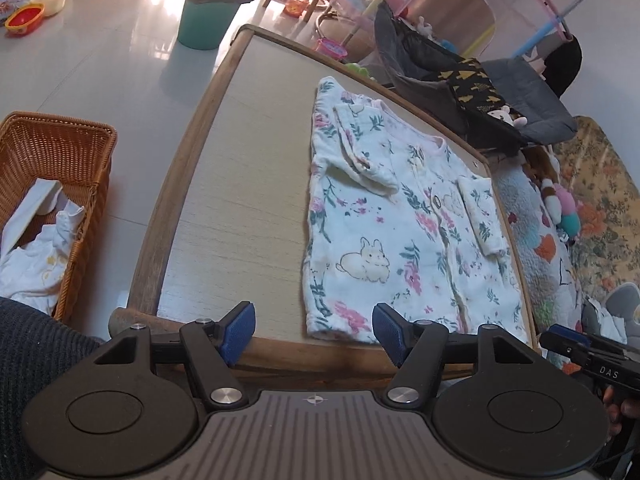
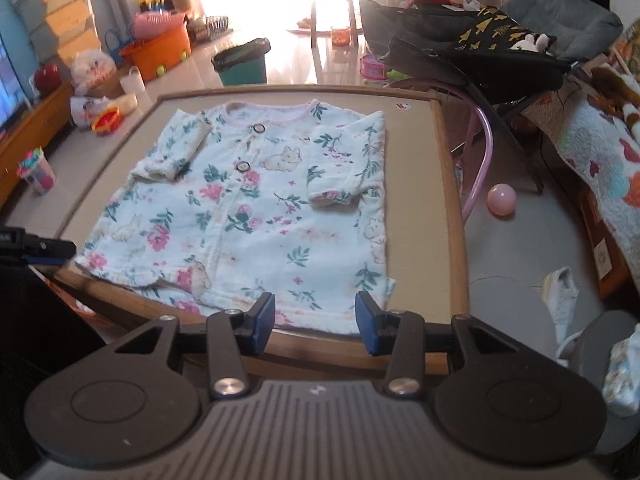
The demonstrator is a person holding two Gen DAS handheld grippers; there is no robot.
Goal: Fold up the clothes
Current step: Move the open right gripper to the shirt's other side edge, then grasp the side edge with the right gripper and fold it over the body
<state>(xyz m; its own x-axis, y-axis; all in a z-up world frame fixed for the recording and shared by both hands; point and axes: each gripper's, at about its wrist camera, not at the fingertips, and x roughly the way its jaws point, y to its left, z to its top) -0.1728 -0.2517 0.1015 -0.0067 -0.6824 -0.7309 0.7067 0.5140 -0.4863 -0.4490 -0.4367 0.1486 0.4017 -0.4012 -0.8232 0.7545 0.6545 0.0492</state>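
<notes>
A white baby shirt [image 1: 400, 220] with pink flowers, green leaves and rabbits lies flat on the wood-rimmed table [image 1: 240, 184], buttoned front up, both short sleeves folded in over the chest. It also shows in the right wrist view [image 2: 256, 208]. My left gripper [image 1: 314, 332] is open and empty at the near table edge, by the shirt's hem corner. My right gripper [image 2: 315, 320] is open and empty just above the hem at the near edge. The right gripper's tip also shows in the left wrist view [image 1: 576, 344].
A wicker basket [image 1: 84, 160] with white clothes stands on the floor left of the table. A teal bin [image 1: 204, 12] stands beyond the far corner. A dark baby bouncer [image 2: 472, 52], a quilt [image 2: 600, 160] and a pink ball [image 2: 502, 199] lie to the right.
</notes>
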